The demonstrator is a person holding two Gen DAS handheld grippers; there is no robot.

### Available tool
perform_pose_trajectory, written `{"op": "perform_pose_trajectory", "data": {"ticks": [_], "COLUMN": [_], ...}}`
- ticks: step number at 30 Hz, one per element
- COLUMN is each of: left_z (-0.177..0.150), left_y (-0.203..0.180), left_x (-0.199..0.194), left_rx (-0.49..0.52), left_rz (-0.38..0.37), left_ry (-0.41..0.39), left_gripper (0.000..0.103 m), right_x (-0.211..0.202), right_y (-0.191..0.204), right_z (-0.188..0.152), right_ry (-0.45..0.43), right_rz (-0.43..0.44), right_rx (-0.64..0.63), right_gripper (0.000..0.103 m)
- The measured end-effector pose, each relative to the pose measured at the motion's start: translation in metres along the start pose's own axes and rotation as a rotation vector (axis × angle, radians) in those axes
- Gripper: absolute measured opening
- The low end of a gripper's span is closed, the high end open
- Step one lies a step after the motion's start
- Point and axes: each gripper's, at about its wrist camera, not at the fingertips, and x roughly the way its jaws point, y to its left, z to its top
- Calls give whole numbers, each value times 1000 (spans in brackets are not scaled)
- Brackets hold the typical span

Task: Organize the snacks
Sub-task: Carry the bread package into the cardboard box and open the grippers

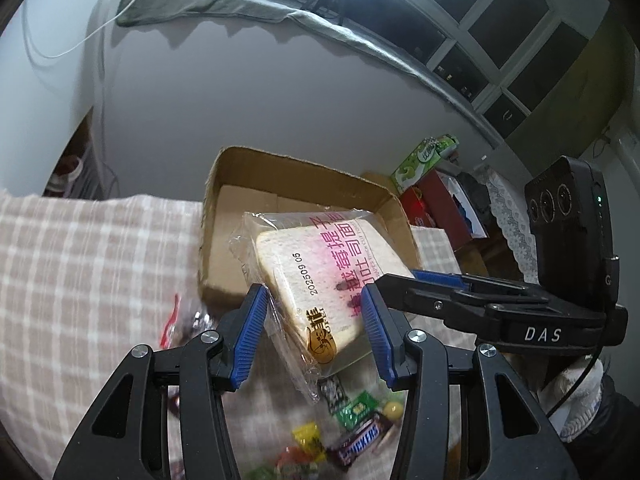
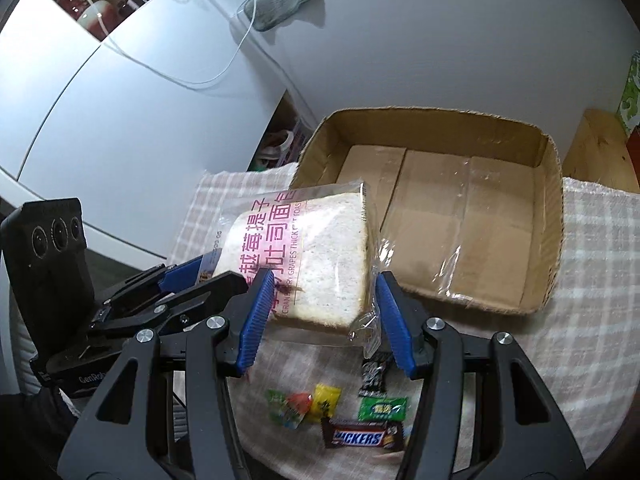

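Both grippers are bracketing the packaged toast slice [image 2: 316, 264], lifted above the checked cloth [image 2: 592, 280] near the empty cardboard box [image 2: 554, 216]; the left gripper [image 1: 316, 330] and right gripper [image 2: 324, 312] are apparently pinching its wrapper, though contact is unclear. Carrying it level over the rim is advisable.

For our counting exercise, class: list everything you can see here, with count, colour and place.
bread pack: 1, white with pink print, lifted before the box
cardboard box: 1, brown, far on the cloth
Snickers bar: 1, brown, near cloth edge
small sweets: about 5, mixed colours, beside the Snickers bar
checked cloth: 1, beige and white, underneath
left gripper: 1, black, blue jaws against the bread pack
right gripper: 1, same, likewise
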Motion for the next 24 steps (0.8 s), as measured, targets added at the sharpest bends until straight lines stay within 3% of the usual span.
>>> {"op": "perform_pose_trajectory", "data": {"ticks": [13, 19, 24], "left_z": [22, 23, 22], "left_y": [-8, -3, -1], "left_x": [44, 63, 61], "left_rx": [45, 63, 61], "left_rz": [15, 74, 78], "left_ry": [43, 80, 82], "left_gripper": [46, 46, 46], "right_x": [21, 32, 31], "right_y": [-36, -52, -53], "right_z": [32, 36, 33], "right_ry": [-4, 18, 10], "right_rz": [-76, -132, -153], "right_rx": [18, 43, 47], "right_gripper": [56, 56, 56]}}
